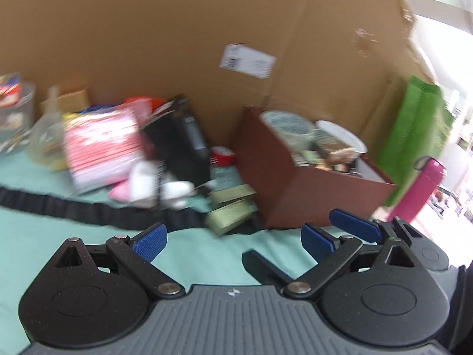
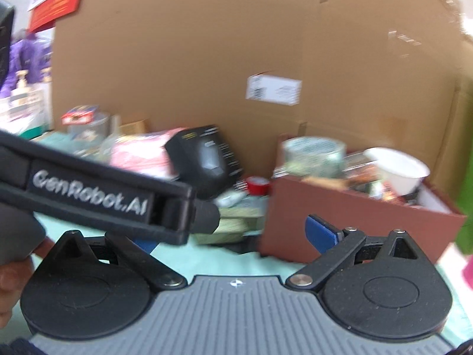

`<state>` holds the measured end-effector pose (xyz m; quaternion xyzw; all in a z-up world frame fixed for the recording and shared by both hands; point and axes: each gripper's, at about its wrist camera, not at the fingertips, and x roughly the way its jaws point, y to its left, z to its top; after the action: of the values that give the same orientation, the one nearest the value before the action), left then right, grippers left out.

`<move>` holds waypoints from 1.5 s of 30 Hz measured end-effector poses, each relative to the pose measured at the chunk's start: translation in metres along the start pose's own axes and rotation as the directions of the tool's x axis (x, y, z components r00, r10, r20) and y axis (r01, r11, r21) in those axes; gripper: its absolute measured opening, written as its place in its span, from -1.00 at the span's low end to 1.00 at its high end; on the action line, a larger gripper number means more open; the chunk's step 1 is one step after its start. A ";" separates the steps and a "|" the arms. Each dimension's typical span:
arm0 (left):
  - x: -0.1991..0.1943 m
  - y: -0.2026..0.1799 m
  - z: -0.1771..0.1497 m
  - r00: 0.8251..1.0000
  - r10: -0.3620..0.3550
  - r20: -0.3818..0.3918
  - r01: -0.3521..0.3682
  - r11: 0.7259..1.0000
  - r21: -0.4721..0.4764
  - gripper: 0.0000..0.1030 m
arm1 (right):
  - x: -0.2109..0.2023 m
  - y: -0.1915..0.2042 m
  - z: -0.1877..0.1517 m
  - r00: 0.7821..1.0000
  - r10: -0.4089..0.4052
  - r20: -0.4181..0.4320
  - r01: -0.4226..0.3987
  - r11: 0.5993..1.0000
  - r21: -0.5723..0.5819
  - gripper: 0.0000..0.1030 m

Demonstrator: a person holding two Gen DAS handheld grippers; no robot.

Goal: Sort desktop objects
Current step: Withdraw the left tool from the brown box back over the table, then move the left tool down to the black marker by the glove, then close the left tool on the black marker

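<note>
Teal tabletop [image 1: 35, 254] — brown box [image 1: 295, 183] cup-crammed; both claws [image 1: 233, 241] [image 2: 236, 233] wide, empty.

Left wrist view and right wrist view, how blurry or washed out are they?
Left wrist view: motion blur smears the clutter and brown box; right edge blown out white; the claw stays sharp. Right wrist view: background blurred, the strap blocks the left.

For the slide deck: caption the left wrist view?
Open left claw hovers empty before a cluttered brown box.

A cardboard wall [image 1: 177, 29] with a white label [image 1: 247, 60] stands behind.
</note>
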<state>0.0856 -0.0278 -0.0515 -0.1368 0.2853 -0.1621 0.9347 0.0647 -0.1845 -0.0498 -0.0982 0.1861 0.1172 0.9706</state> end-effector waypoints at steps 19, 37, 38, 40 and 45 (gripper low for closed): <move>0.016 0.054 0.027 1.000 -0.008 -0.018 0.008 1.000 -0.025 0.43 | 0.048 0.052 0.004 0.988 0.122 -0.090 -0.121 0.993 0.009 0.57; 0.090 0.071 0.054 0.980 -0.035 -0.194 0.031 0.999 -0.022 -0.55 | 0.119 0.064 0.020 0.966 0.201 -0.164 -0.183 0.976 0.120 -0.64; 0.090 0.071 0.053 0.980 -0.031 -0.195 0.028 0.999 -0.017 -0.64 | 0.121 0.063 0.020 0.964 0.203 -0.169 -0.184 0.975 0.124 -0.72; 0.087 0.070 0.050 0.979 -0.035 -0.199 0.031 0.999 -0.020 -0.73 | 0.119 0.063 0.018 0.966 0.196 -0.170 -0.177 0.977 0.123 -0.78; 0.077 0.066 0.041 0.975 -0.043 -0.216 0.033 0.998 -0.049 -0.73 | 0.107 0.064 0.013 0.964 0.199 -0.174 -0.182 0.977 0.108 -0.79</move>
<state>0.1846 0.0096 -0.0796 -0.1448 0.3866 -0.1873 0.8913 0.1487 -0.1006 -0.0884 -0.0458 0.2888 0.1921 0.9368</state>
